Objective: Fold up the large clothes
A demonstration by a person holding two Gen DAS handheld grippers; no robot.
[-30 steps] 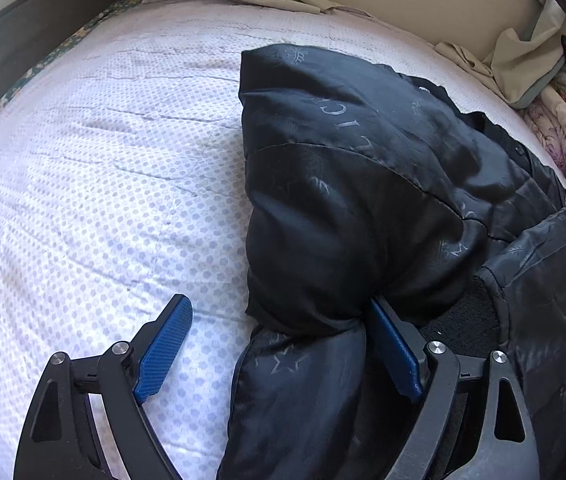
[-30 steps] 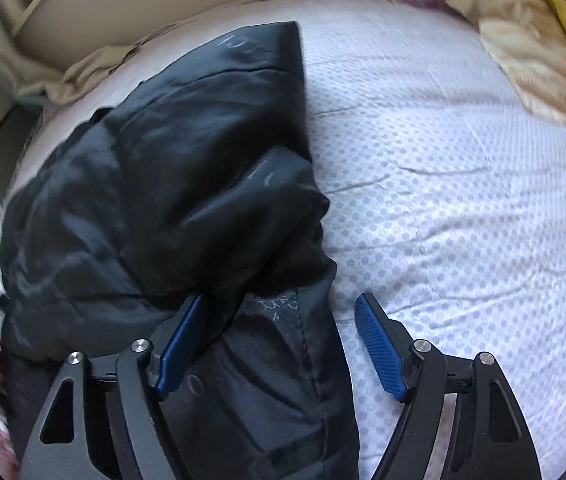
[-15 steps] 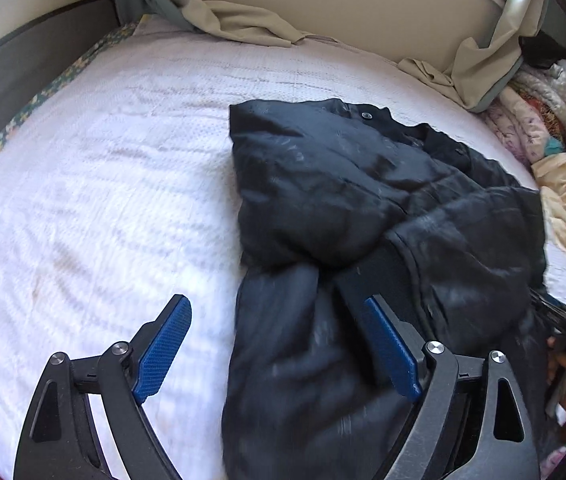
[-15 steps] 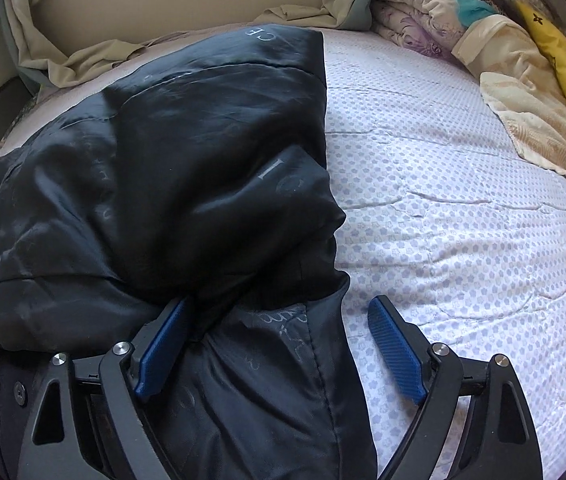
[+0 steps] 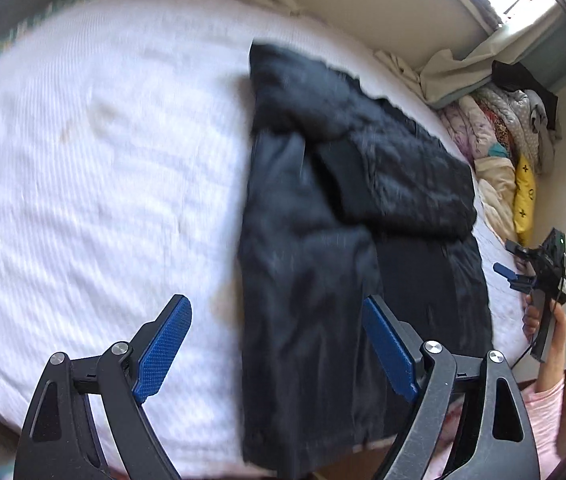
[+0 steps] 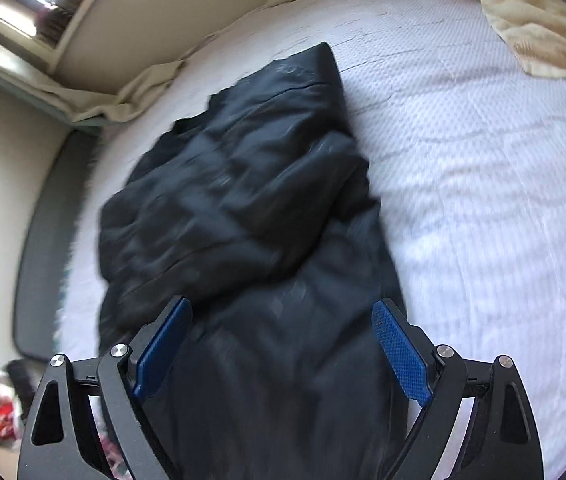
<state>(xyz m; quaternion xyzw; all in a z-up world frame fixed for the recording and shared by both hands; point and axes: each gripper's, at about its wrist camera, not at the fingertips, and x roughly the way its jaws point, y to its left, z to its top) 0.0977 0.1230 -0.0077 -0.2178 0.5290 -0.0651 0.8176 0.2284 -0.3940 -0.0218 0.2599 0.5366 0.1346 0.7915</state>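
Black jacket (image 5: pixel 323 240) at bed (image 5: pixel 83 160) edge, L (image 5: pixel 279 344) & R gripper (image 6: pixel 283 344) fingers wide, empty.

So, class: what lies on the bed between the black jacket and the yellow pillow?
Bare white sheet, then a cream blanket beside the yellow pillow; the left wrist view shows it past the jacket.

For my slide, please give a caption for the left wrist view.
Open left gripper above a black jacket on a white bed.
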